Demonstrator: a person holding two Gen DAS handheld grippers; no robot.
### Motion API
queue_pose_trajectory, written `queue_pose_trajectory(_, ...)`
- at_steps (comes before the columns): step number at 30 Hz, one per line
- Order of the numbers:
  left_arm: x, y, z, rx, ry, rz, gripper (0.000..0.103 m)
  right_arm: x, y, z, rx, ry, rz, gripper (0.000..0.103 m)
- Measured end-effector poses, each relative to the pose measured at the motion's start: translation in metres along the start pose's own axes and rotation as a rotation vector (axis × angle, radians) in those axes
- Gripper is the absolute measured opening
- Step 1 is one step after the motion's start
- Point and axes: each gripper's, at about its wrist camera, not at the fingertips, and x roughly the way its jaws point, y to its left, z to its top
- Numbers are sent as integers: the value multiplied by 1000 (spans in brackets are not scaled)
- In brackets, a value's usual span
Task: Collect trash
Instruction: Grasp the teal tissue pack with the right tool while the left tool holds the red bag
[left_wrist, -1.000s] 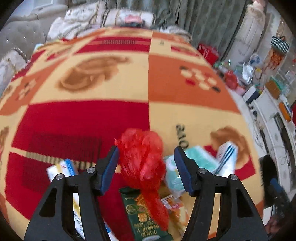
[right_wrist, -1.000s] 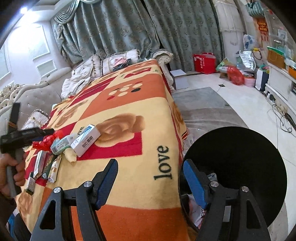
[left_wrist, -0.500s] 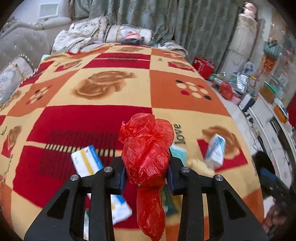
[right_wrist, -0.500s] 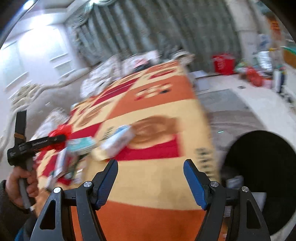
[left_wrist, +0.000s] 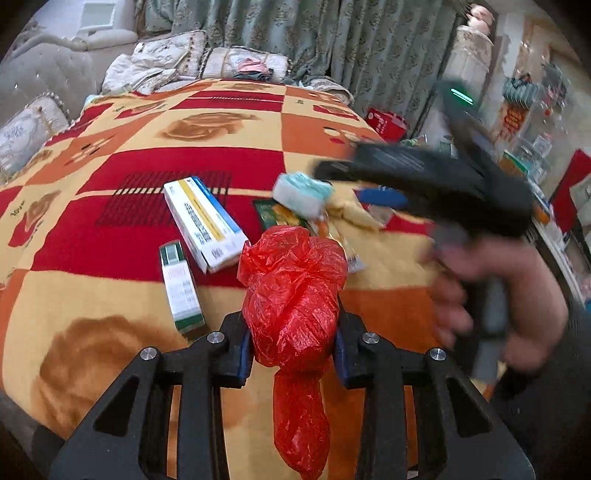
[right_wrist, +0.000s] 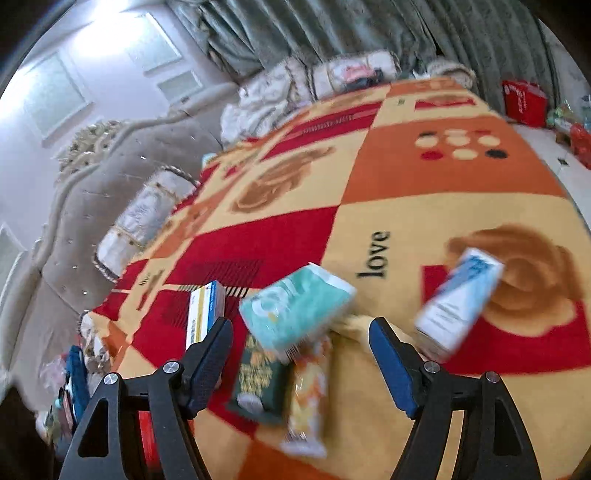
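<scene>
My left gripper (left_wrist: 291, 350) is shut on a crumpled red plastic bag (left_wrist: 293, 291), held above the near edge of the bed. My right gripper (right_wrist: 301, 354) is open and empty, over a pile of trash: a teal tissue pack (right_wrist: 295, 310), a green packet (right_wrist: 258, 380) and an orange wrapper (right_wrist: 308, 398). A blue-white box (right_wrist: 458, 295) lies to its right, a yellow-blue box (right_wrist: 205, 310) to its left. In the left wrist view the right gripper (left_wrist: 373, 184) is blurred above the tissue pack (left_wrist: 301, 192), beside the yellow-blue box (left_wrist: 203, 221) and a green-white box (left_wrist: 181, 288).
The trash lies on a red, orange and yellow blanket (right_wrist: 424, 177) covering the bed. Pillows (left_wrist: 243, 62) and a grey headboard (right_wrist: 110, 177) are at the far side. A red bag (right_wrist: 524, 99) and clutter stand on the floor to the right.
My left gripper closed on the red bag and pulled back toward the bed's near edge. My right gripper swung from the black bin over to the trash pile.
</scene>
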Motion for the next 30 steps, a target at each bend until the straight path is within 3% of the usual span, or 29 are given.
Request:
queue_pose_trajectory(7, -2, -1, -12, -9, 14, -45, 32, 45, 3, 13, 147, 75, -82, 76)
queue_pose_trajectory(14, -6, 7, -13, -29, 6, -46, 32, 64, 27, 15, 36, 128, -162, 78)
queue_pose_trajectory(15, -6, 7, -13, -32, 10, -47, 32, 64, 29, 14, 4, 127, -175, 76)
queue_pose_trajectory(17, -7, 7, -15, -29, 7, -38, 32, 63, 33, 10, -60, 111, -188, 39)
queue_pose_trajectory(19, -8, 7, -17, -36, 12, -40, 32, 58, 30, 9, -76, 100, -169, 33)
queue_pose_trajectory(24, -11, 0, -16, -43, 8, -47, 32, 13, 28, 3, -133, 19, -90, 30)
queue_pose_trajectory(30, -10, -13, -13, -25, 16, -63, 32, -51, 12, -28, -205, -3, 4, 30)
